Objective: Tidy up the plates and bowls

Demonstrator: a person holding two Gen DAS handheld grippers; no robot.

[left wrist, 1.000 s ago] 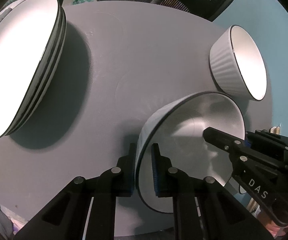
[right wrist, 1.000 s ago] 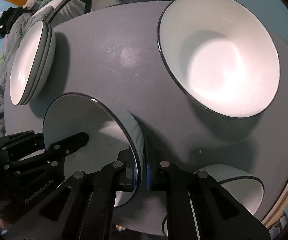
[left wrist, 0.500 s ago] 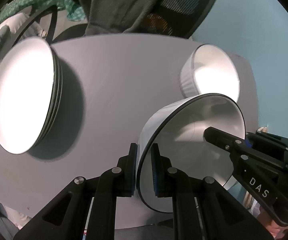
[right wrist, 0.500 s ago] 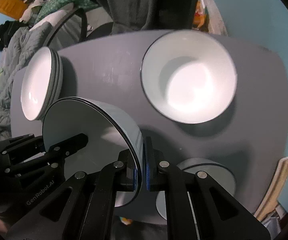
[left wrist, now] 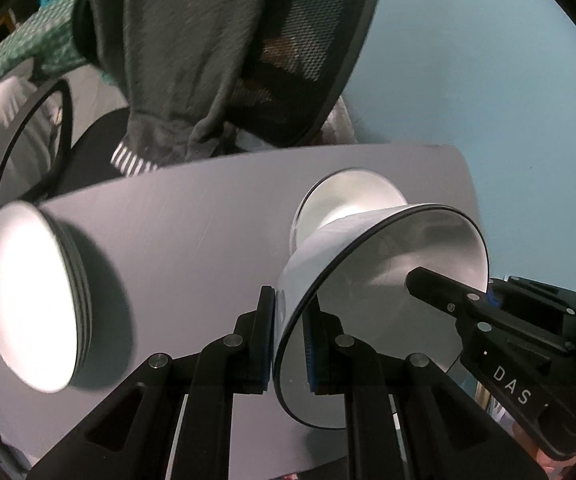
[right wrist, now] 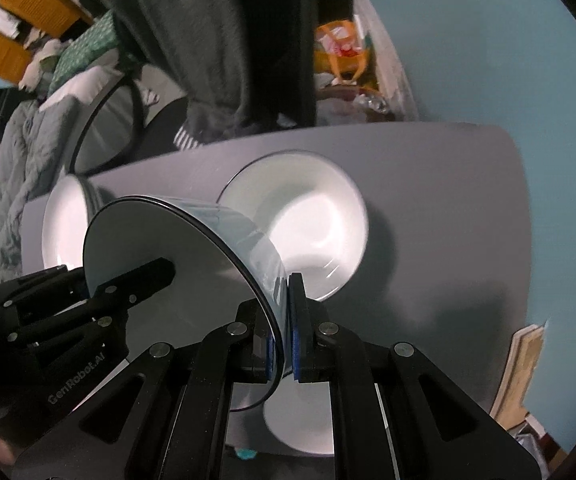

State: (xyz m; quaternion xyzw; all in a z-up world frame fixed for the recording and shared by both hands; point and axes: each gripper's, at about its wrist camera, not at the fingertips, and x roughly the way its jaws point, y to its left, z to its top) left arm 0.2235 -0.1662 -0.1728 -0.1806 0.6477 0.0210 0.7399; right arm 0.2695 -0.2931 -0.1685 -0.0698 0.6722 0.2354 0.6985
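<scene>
Between both claws (left [left wrist: 290,344], right [right wrist: 282,340]), the bowl [left wrist: 388,280] rim sits pinched.

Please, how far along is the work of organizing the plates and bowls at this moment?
Done: the plates sit in one stack on the table. In hand: left tongs and right tongs both grip the held bowl by its rim, lifted. Left: probably nest it into the large bowl; a small bowl waits apart.

far bowl [left wrist: 348,196] half hidden, plate stack [left wrist: 28,300] blurred
</scene>
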